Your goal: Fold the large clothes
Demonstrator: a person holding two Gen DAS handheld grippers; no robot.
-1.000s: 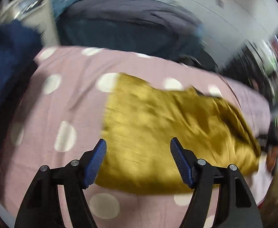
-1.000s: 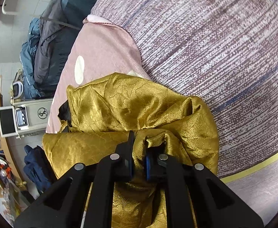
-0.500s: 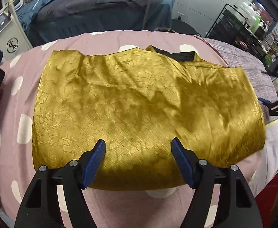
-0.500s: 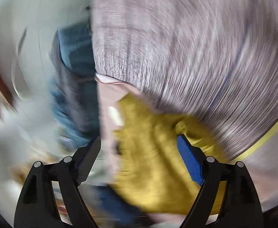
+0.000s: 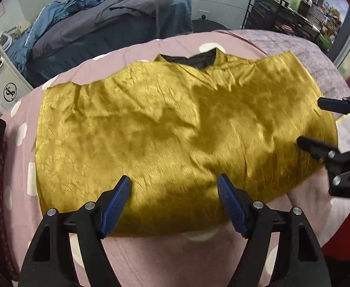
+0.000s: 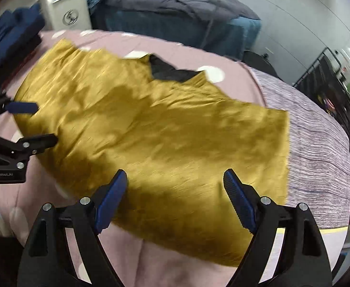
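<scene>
a: where does the gold garment (image 5: 175, 124) lie, and what are its edges like?

b: spread flat across the pink polka-dot cover (image 5: 151, 258) of a bed, crinkled and satin-shiny. its far edge is ragged, with a black lining (image 5: 189, 60) showing at the neck opening. the near edge runs fairly straight just ahead of the left gripper (image 5: 173, 204). its right end reaches onto a mauve ribbed blanket (image 6: 318, 148).

a: how do the grippers stand?

b: the left gripper is spread and its jaws are opening; the garment's near hem lies below the gap between the blue ribbed pads (image 5: 116, 203), not pinched. the right gripper (image 6: 175, 197) is spread wide above the cloth, gripping nothing. each shows at the margin of the other's view, at opposite ends of the garment.

a: what room is there around the garment?

b: bare pink cover lies along the near side and the left end; the far side has a narrower strip.

a: and the surroundings?

b: dark blue clothing (image 6: 14, 31) sits heaped at the left end of the bed. beyond stand a white appliance (image 6: 64, 7), a second bed with grey and blue bedding (image 5: 108, 24), and a black wire rack (image 5: 282, 12) holding bottles.
</scene>
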